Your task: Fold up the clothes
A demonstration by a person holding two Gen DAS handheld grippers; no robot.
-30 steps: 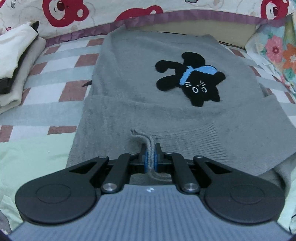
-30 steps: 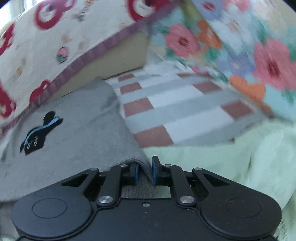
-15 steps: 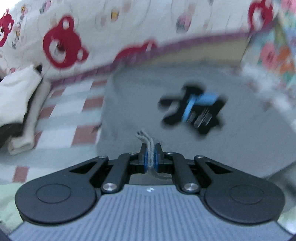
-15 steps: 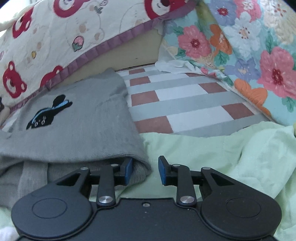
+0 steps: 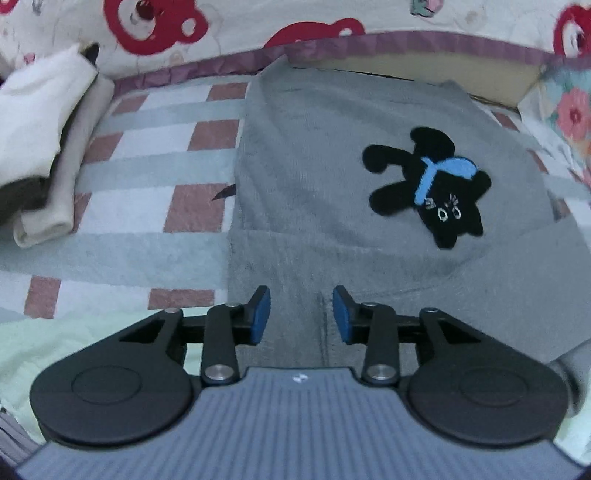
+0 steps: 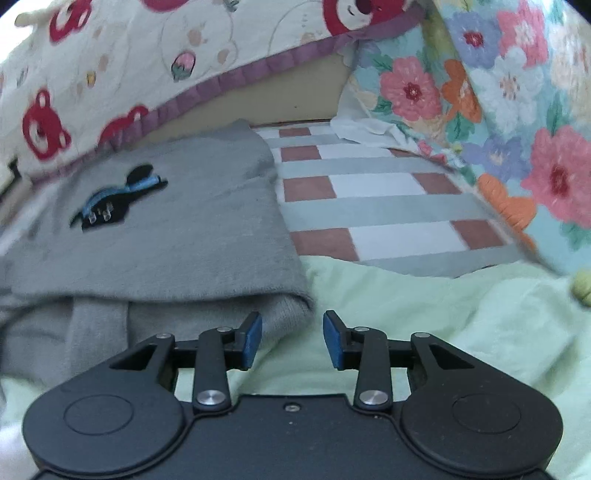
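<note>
A grey knit sweater (image 5: pixel 314 177) with a black cat patch (image 5: pixel 428 188) lies flat on the checked bed sheet, its near part folded over. My left gripper (image 5: pixel 301 314) is open and empty, low over the sweater's near folded edge, its blue pads apart. In the right wrist view the sweater (image 6: pixel 192 236) lies at the left, with its folded corner (image 6: pixel 291 306) just ahead of my right gripper (image 6: pixel 291 339). That gripper is open and empty over pale green fabric.
A stack of folded white and beige clothes (image 5: pixel 40 147) sits at the far left. A bear-print quilt (image 5: pixel 221 33) lines the back. A floral pillow (image 6: pixel 509 122) stands at the right. Pale green bedding (image 6: pixel 424 317) covers the near side.
Both grippers have opened and let go of the sweater's edge. The lifted fabric has dropped flat, leaving the near part folded over.
</note>
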